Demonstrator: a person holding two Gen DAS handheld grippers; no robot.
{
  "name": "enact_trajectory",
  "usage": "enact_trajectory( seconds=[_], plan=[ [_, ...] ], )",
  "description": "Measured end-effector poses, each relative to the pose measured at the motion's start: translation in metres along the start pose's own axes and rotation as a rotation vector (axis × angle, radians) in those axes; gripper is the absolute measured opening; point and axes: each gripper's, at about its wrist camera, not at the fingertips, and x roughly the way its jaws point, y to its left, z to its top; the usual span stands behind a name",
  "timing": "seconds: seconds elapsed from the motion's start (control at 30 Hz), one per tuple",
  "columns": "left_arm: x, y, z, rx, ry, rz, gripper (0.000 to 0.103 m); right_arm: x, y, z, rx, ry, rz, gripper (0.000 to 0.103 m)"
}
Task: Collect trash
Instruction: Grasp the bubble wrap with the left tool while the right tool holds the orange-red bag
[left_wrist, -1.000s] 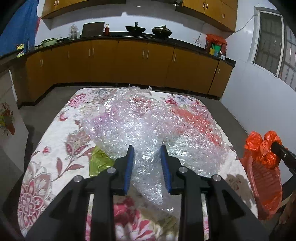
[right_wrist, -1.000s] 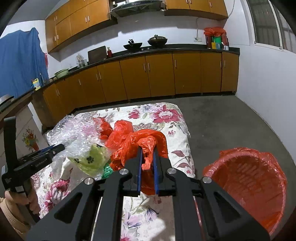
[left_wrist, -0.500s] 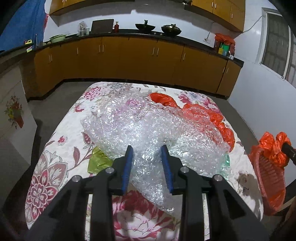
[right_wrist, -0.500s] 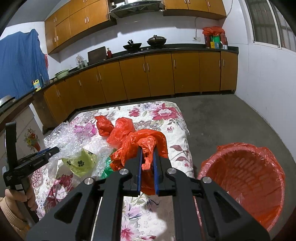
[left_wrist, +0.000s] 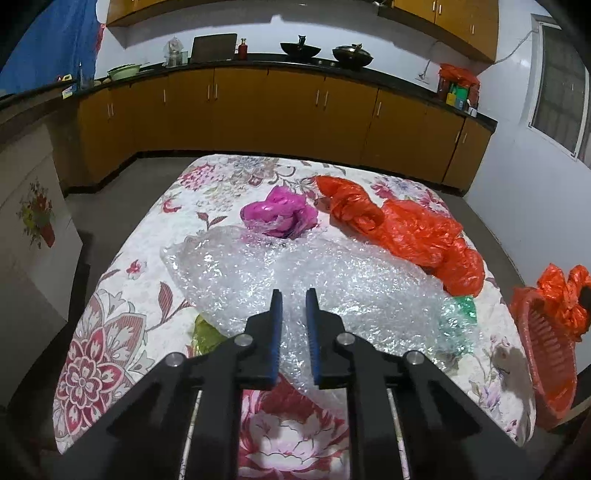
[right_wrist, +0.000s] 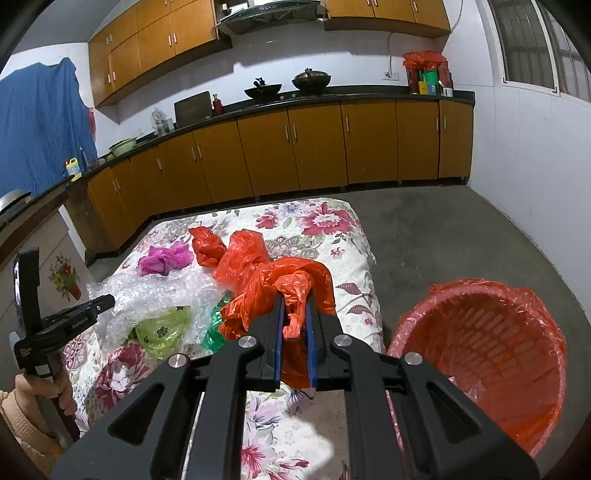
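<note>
Clear bubble wrap (left_wrist: 295, 280) lies crumpled between the closing left claw's (left_wrist: 293, 295) pads. A red bag (right_wrist: 280, 284) is pinched in the right claw (right_wrist: 294, 308), beside the red-lined basket (right_wrist: 480, 354) at its right.

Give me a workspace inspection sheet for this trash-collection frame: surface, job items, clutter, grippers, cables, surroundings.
Surface: floral cloth covers the table.
Job's things: bubble wrap spread mid-table; pink bag behind it; orange bag on the right side; yellow-green bag and green scrap partly under the wrap; red bin on the floor, lined.
Clutter: nothing seen.
Grippers: left gripper closing, bubble wrap between its jaws; right gripper shut on the orange bag.
Cables: one wall cord above the counter.
Surroundings: kitchen cabinets, woks on counter, blue cloth hanging.
</note>
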Motion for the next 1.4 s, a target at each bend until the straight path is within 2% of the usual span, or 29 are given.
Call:
enact_trajectory(
  seconds=[0.1,0.17,0.3,0.37,0.4,0.47,0.57,0.7,0.83,1.0,1.13,1.23,1.4],
  plan=[
    [0.011,0.003,-0.005,-0.003,0.025,0.027,0.024,-0.001,0.0,-0.001,0.001,0.006,0.0,0.011],
    [0.02,0.007,-0.009,-0.011,0.044,0.051,0.04,0.0,0.0,-0.001,0.0,0.009,0.001,0.011],
    [0.035,0.012,-0.016,-0.004,0.085,0.092,0.042,0.0,0.0,-0.002,-0.003,0.017,0.002,0.011],
    [0.041,0.013,-0.02,0.001,0.102,0.104,0.046,0.0,-0.001,-0.002,-0.003,0.019,0.002,0.011],
    [0.042,0.014,-0.022,0.003,0.106,0.101,0.044,0.0,-0.001,-0.002,-0.003,0.02,0.001,0.011],
    [0.041,0.014,-0.023,0.005,0.106,0.075,0.019,0.0,-0.001,-0.002,-0.004,0.02,0.001,0.011],
    [0.031,0.014,-0.021,0.006,0.074,0.07,0.007,0.0,-0.001,-0.002,-0.004,0.019,0.001,0.011],
    [0.016,0.021,-0.012,-0.01,0.034,0.074,0.003,-0.002,-0.003,-0.002,-0.001,0.012,-0.003,0.011],
    [0.001,0.023,-0.003,-0.009,-0.004,0.071,0.002,-0.006,-0.009,-0.003,0.007,0.005,-0.009,0.011],
    [-0.016,0.019,0.004,-0.029,-0.04,0.033,0.002,-0.011,-0.012,-0.004,0.011,0.002,-0.015,0.011],
    [-0.028,0.008,0.008,-0.001,-0.079,0.006,0.002,-0.013,-0.014,-0.005,0.013,0.001,-0.017,0.011],
    [-0.023,0.004,0.004,0.026,-0.065,0.024,0.002,-0.015,-0.016,-0.007,0.017,0.0,-0.016,0.011],
    [-0.005,0.03,-0.023,0.015,0.01,0.092,0.002,-0.016,-0.018,-0.008,0.015,0.004,-0.02,0.011]
  ],
)
